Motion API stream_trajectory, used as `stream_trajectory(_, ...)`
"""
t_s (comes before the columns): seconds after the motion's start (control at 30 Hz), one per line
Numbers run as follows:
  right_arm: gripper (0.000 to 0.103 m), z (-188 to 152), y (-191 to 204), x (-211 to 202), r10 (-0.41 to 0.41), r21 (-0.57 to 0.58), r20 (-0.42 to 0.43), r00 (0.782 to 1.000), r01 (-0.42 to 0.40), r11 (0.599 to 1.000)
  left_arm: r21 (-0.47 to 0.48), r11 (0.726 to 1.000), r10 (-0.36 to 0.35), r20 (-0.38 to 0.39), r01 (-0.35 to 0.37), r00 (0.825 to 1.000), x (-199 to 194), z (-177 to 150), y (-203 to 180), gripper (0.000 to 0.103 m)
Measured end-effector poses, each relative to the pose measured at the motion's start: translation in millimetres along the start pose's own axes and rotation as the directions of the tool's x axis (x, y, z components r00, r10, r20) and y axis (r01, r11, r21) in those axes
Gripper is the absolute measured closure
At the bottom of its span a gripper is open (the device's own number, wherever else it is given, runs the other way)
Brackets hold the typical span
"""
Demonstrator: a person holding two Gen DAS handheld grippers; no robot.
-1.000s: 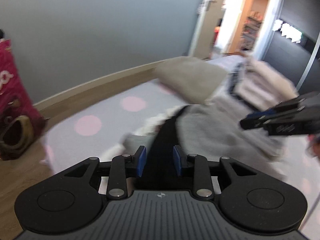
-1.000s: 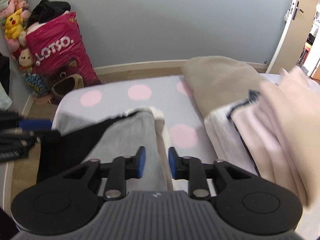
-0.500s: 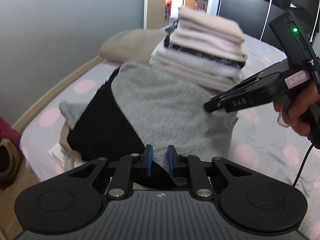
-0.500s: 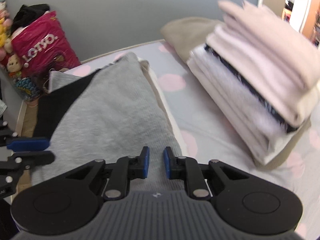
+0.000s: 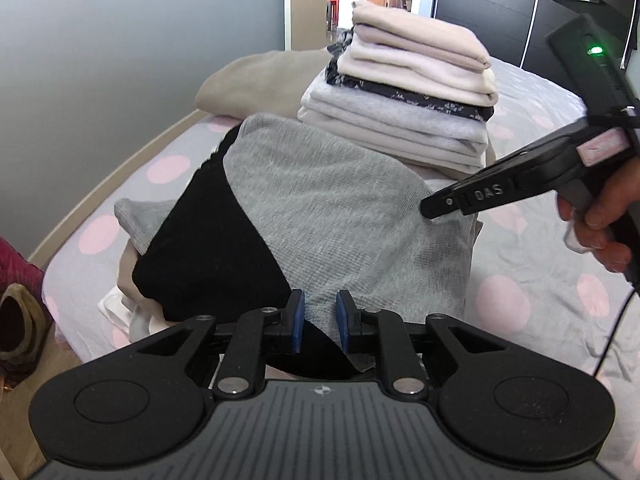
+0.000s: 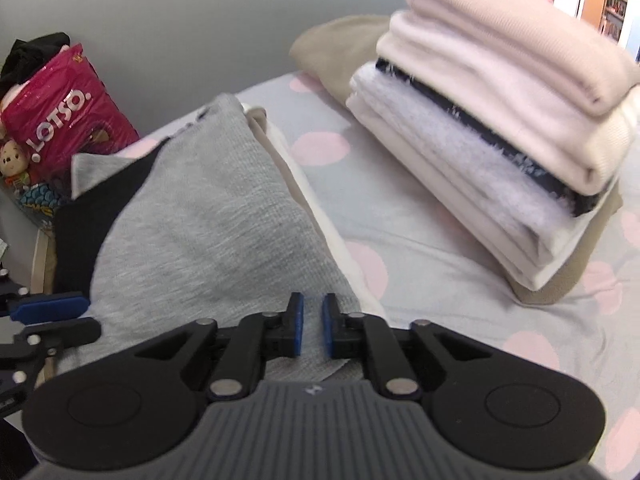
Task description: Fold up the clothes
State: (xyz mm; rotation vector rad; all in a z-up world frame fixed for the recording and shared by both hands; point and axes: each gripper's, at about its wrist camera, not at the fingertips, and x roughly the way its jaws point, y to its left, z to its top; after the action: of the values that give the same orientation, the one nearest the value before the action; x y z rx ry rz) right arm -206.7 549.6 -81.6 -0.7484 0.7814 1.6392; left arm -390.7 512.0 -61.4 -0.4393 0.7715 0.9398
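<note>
The bed [image 5: 532, 300], under a grey sheet with pink dots, carries everything; at its far side a stack of folded clothes [image 5: 404, 92] rests partly on a beige pillow [image 5: 260, 80], and nearer lies the grey and black garment [image 5: 320, 208], folded over paler clothes beneath it.

The left gripper [image 5: 320, 322] sits at the garment's near edge, its fingers set a little apart with the cloth edge between them, the pads not visibly pressing; the right gripper [image 6: 311, 324] stands over the far corner of the same fold with its fingers opening, grey cloth showing in the gap but apparently not pinched.

The likely risks: a loosely laid flap may slide off the uneven pile below as the fingers withdraw, since a pad could drag the knit along; a careless swing of the right gripper could also nudge the tall stack, which leans on the soft pillow.

Readable writing: "LOTSO." in white on the pink bag [image 6: 68, 120] beside the bed, and "DAS" on the right gripper's side; a pink label on it is illegible.
</note>
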Motion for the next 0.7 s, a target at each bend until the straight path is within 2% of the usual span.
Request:
stream_trajectory(0.07,0.068,-5,3,-19,-0.006,0.005,0.032,0.999,0.006,1.0,-0.003,1.0,-0.001,0.02,0.001,1.0,-7,2,-2,0.086)
stream_trajectory(0.1,0.067,-8,4,-29,-0.006,0.01,0.049,0.999,0.006,1.0,-0.004,1.0,0.001,0.029,-0.001,1.0,-10,3,-3,0.081)
stream_trajectory(0.17,0.059,-13,7,-50,-0.006,0.022,0.081,0.997,0.005,1.0,-0.007,1.0,0.017,0.045,-0.017,0.999,-19,3,-6,0.071)
stream_trajectory(0.23,0.056,-20,12,-73,-0.016,0.021,0.115,0.993,0.013,1.0,-0.009,0.999,0.042,0.073,-0.042,0.996,-30,1,-10,0.055)
stream_trajectory(0.27,0.053,-24,16,-85,-0.024,0.017,0.133,0.991,0.022,1.0,-0.01,0.998,0.058,0.092,-0.057,0.994,-37,0,-13,0.053)
stream_trajectory(0.3,0.047,-29,20,-96,-0.038,0.016,0.147,0.988,0.036,0.999,-0.014,0.998,0.07,0.108,-0.069,0.992,-45,-1,-16,0.052)
stream_trajectory(0.33,0.035,-34,24,-107,-0.055,0.021,0.157,0.986,0.053,0.998,-0.019,0.997,0.08,0.124,-0.079,0.989,-52,-2,-20,0.051)
stream_trajectory(0.37,0.028,-39,28,-117,-0.073,0.027,0.165,0.984,0.07,0.997,-0.027,0.996,0.084,0.133,-0.081,0.988,-59,-3,-23,0.051)
stream_trajectory(0.53,0.022,-66,45,-158,-0.099,0.036,0.228,0.969,0.093,0.995,-0.042,0.994,0.103,0.177,-0.097,0.979,-96,-6,-44,0.039)
stream_trajectory(0.6,0.021,-76,48,-172,-0.107,0.081,0.25,0.962,0.09,0.993,-0.033,0.993,0.118,0.196,-0.113,0.973,-111,-7,-52,0.035)
stream_trajectory(0.7,0.019,-91,53,-192,-0.12,0.154,0.281,0.952,0.079,0.985,-0.019,0.993,0.114,0.225,-0.113,0.968,-130,-11,-62,0.034)
